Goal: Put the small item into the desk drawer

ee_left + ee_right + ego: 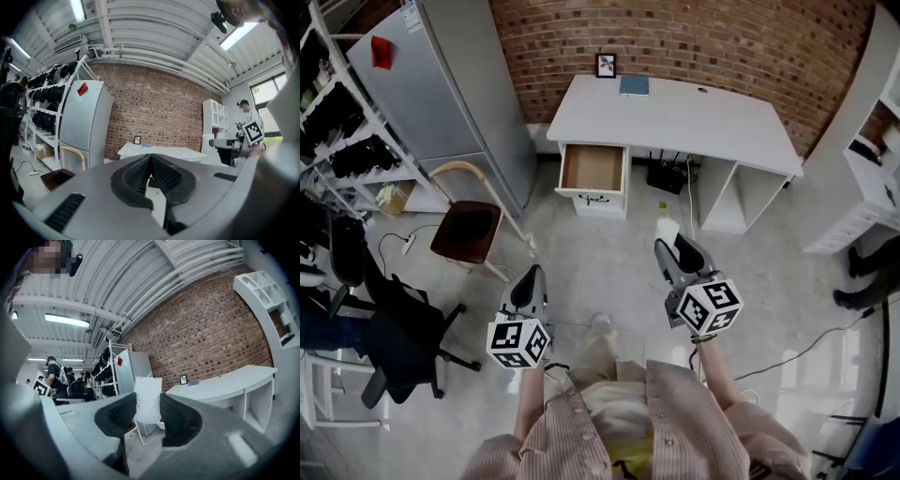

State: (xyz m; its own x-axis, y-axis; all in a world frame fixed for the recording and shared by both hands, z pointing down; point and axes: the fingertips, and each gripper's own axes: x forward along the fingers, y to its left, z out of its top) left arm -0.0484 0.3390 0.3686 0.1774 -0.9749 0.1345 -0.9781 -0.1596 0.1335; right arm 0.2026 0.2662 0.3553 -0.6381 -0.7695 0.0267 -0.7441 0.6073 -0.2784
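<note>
While the left claw (530, 279) hangs pressed together, the right claw (671, 246) pinches a white, perhaps fabric, small item (148, 399), well apart from the open drawer (592, 170) of the counter (694, 118).

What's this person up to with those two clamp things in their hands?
A person stands some way back from a white desk against the brick wall, with a handheld gripper in each hand. The right gripper is shut on a small white item. The left gripper has its jaws together with nothing between them. The desk drawer is already pulled open, and the item is not yet in it.
</note>
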